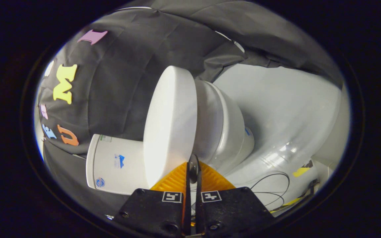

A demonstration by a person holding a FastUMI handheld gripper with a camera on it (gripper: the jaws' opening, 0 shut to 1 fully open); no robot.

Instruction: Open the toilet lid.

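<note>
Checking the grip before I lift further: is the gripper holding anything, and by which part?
The gripper looks shut at the front edge of the toilet lid, but whether both fingers press on it cannot be told.

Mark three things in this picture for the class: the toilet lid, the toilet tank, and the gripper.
toilet lid [170,125]: gripper view, on its broad outer face.
toilet tank [116,165]: gripper view, on its side wall.
gripper [193,165]: gripper view, between its closed fingers' tips.
</note>
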